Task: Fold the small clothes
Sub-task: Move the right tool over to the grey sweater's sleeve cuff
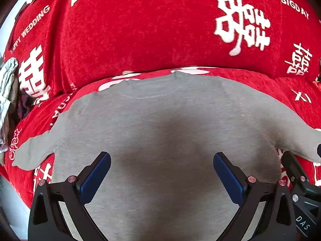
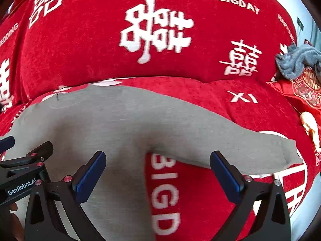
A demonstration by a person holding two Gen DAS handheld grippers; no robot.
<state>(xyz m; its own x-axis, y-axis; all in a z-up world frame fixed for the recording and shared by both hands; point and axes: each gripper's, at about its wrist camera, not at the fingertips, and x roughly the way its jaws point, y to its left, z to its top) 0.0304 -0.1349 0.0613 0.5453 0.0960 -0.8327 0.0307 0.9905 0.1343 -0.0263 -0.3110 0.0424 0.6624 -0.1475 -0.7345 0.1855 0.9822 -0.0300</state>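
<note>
A small grey long-sleeved top (image 1: 160, 124) lies flat on a red sofa seat (image 1: 270, 84), neckline away from me, both sleeves spread out. My left gripper (image 1: 162, 158) hovers open over the middle of the top's body, nothing between its blue pads. In the right wrist view the same grey top (image 2: 112, 120) fills the left and middle, its right sleeve (image 2: 250, 150) stretching rightward. My right gripper (image 2: 158, 157) is open above the armpit where sleeve meets body. The right gripper's black frame (image 1: 297, 172) shows at the left view's right edge, and the left gripper's frame (image 2: 26, 160) at the right view's left edge.
The red backrest cushion (image 1: 150, 24) with white lettering rises behind the top. A pile of patterned cloth (image 1: 8, 92) lies at the far left. A crumpled grey-blue garment (image 2: 297, 60) sits on a red printed cushion (image 2: 305, 92) at the far right.
</note>
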